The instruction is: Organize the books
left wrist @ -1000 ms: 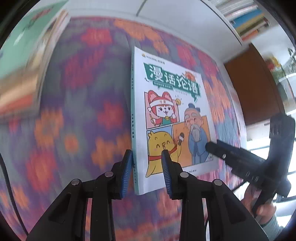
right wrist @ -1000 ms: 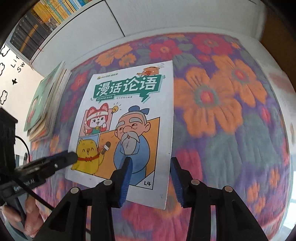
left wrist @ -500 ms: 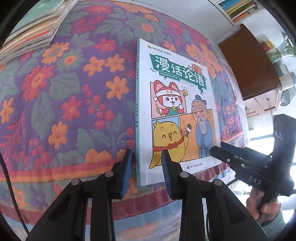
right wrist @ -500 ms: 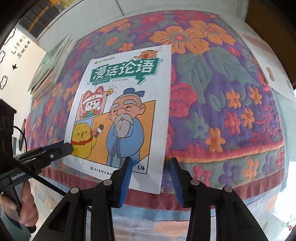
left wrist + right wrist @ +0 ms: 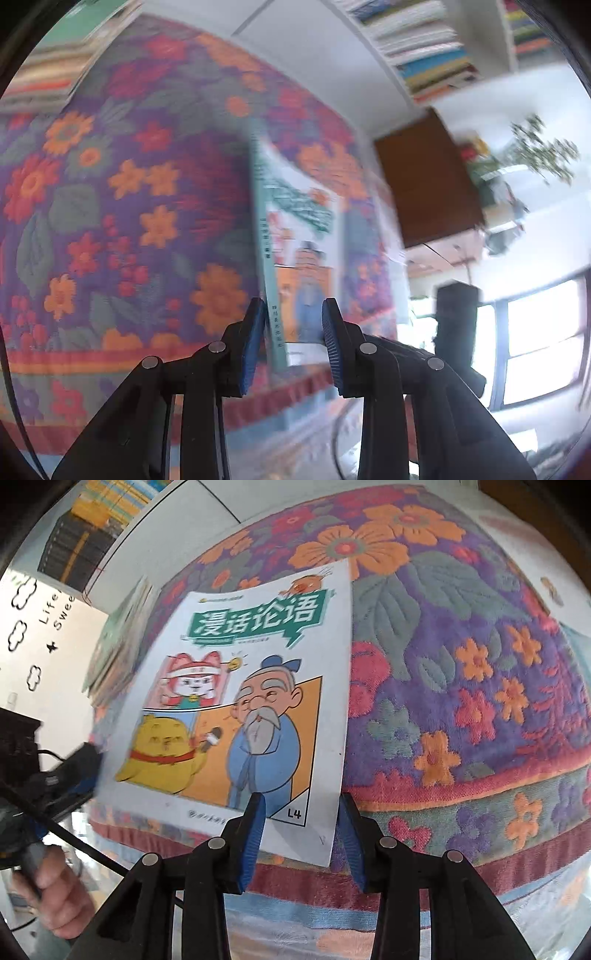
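A white cartoon book [image 5: 258,686] with a green title banner overhangs the near edge of the floral-clothed table [image 5: 461,701]. My right gripper [image 5: 301,823] straddles its near right corner. One pad lies over the cover and the other stands just off the edge, with no visible squeeze. My left gripper [image 5: 293,332] has the spine corner of the book [image 5: 306,258] wedged between its pads. That side is tipped up off the cloth [image 5: 110,221]. The left gripper [image 5: 74,771] shows blurred at the book's left edge, and the right gripper [image 5: 456,321] is a dark blur.
A stack of books [image 5: 62,59] lies at the far left of the table, also visible as a stack [image 5: 118,642] behind the cover. Shelves of books [image 5: 424,48] line the wall. A brown cabinet [image 5: 424,184] stands to the right. A hand [image 5: 62,897] holds the left tool.
The book has slid toward the near table edge together with both grippers and now overhangs it. Its spine side has tipped up at the left gripper.
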`<state>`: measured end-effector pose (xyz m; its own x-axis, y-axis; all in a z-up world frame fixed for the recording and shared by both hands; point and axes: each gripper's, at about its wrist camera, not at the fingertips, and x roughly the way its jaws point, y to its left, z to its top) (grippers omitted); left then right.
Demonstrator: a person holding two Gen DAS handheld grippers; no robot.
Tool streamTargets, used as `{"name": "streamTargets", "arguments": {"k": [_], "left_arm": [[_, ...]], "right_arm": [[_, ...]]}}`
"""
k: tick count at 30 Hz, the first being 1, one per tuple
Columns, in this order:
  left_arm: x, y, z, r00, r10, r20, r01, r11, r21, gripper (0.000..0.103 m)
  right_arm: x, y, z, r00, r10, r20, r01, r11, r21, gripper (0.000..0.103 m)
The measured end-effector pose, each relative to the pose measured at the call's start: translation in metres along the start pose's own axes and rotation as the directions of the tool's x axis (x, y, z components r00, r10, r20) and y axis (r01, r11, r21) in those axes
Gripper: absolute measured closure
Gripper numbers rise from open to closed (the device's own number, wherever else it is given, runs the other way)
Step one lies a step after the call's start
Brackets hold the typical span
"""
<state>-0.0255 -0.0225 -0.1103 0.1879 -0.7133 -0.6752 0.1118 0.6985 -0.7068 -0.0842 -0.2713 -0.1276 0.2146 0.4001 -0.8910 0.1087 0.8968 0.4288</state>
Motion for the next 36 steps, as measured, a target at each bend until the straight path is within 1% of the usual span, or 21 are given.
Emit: {"name": "streamTargets", "arguments": {"k": [2,4,9,13,16,17,19,20,21,23,24,25,27,28,29,30,31,32,34,35,36], "left_arm": [[0.004,0.010,0.003,1.000,0.011,0.008,-0.010,0.999,-0.031,0.079],[0.012,0.014,0.002,1.000,0.016,-0.011,-0.017,0.999,-0.036,0.083],[0.047,0.008,-0.008,0.997,0.008,-0.072,-0.011,0.999,-0.052,0.083],[0.071,0.011,-0.005,0.995,-0.014,-0.101,0.001,0.992,-0.124,0.087],[0.066,0.009,-0.004,0.996,-0.032,-0.087,0.018,0.987,-0.157,0.089],[0.061,0.005,-0.002,0.996,-0.053,-0.073,0.041,0.985,-0.165,0.091],[0.051,-0.002,0.001,0.993,-0.103,-0.055,0.091,0.978,-0.185,0.091],[0.046,-0.006,0.004,0.989,-0.139,-0.042,0.128,0.972,-0.197,0.091],[0.044,-0.010,0.007,0.986,-0.162,-0.035,0.151,0.968,-0.201,0.091],[0.042,-0.013,0.011,0.976,-0.217,-0.022,0.206,0.950,-0.233,0.091],[0.044,-0.013,0.013,0.971,-0.238,-0.015,0.226,0.940,-0.256,0.091],[0.046,-0.010,0.013,0.963,-0.270,-0.002,0.256,0.918,-0.304,0.091],[0.050,-0.004,0.011,0.948,-0.317,0.013,0.298,0.878,-0.376,0.091],[0.050,-0.002,0.010,0.946,-0.323,0.018,0.305,0.870,-0.388,0.091],[0.051,-0.001,0.008,0.947,-0.322,0.015,0.301,0.868,-0.394,0.091],[0.053,-0.001,0.007,0.949,-0.315,0.009,0.293,0.870,-0.396,0.091],[0.054,0.000,0.006,0.950,-0.311,0.004,0.286,0.870,-0.401,0.091],[0.056,0.002,0.003,0.952,-0.305,0.000,0.278,0.868,-0.411,0.091],[0.052,0.009,0.001,0.960,-0.279,-0.007,0.251,0.874,-0.417,0.091],[0.050,0.011,0.000,0.968,-0.251,-0.013,0.224,0.883,-0.413,0.091],[0.050,0.011,0.000,0.974,-0.224,-0.020,0.197,0.893,-0.404,0.091]], "right_arm": [[-0.002,-0.004,-0.001,1.000,0.021,-0.005,-0.021,1.000,0.002,0.063],[-0.004,-0.007,-0.002,0.999,0.042,-0.009,-0.042,0.999,0.011,0.063],[-0.003,-0.006,-0.005,0.998,0.054,-0.014,-0.054,0.999,-0.001,0.063],[-0.001,-0.007,-0.002,0.997,0.070,-0.034,-0.071,0.997,-0.004,0.063],[-0.002,-0.016,0.004,0.991,0.114,-0.068,-0.112,0.993,0.038,0.063],[-0.005,-0.019,0.005,0.990,0.124,-0.072,-0.120,0.991,0.054,0.063],[-0.019,-0.022,0.004,0.989,0.145,-0.034,-0.143,0.988,0.058,0.062],[-0.026,-0.026,0.004,0.987,0.162,-0.014,-0.161,0.985,0.064,0.055],[-0.030,-0.032,0.004,0.981,0.192,0.000,-0.192,0.978,0.088,0.044],[-0.031,-0.043,0.004,0.961,0.276,0.021,-0.276,0.950,0.146,0.038],[-0.028,-0.052,0.005,0.942,0.332,0.035,-0.333,0.923,0.196,0.038],[-0.022,-0.059,0.005,0.922,0.383,0.052,-0.383,0.890,0.249,0.037],[-0.010,-0.071,0.005,0.865,0.493,0.092,-0.494,0.805,0.330,0.037],[-0.005,-0.074,0.005,0.846,0.521,0.110,-0.523,0.773,0.358,0.037],[-0.001,-0.075,0.006,0.834,0.537,0.124,-0.540,0.752,0.378,0.039],[0.002,-0.075,0.008,0.823,0.551,0.137,-0.557,0.735,0.387,0.046],[0.005,-0.073,0.012,0.815,0.561,0.143,-0.568,0.727,0.387,0.050],[0.007,-0.071,0.017,0.814,0.562,0.143,-0.570,0.729,0.380,0.059],[0.005,-0.064,0.030,0.842,0.518,0.149,-0.535,0.771,0.345,0.067],[0.003,-0.059,0.034,0.854,0.497,0.153,-0.519,0.793,0.318,0.074],[0.000,-0.052,0.037,0.869,0.471,0.150,-0.494,0.822,0.284,0.077]]}}
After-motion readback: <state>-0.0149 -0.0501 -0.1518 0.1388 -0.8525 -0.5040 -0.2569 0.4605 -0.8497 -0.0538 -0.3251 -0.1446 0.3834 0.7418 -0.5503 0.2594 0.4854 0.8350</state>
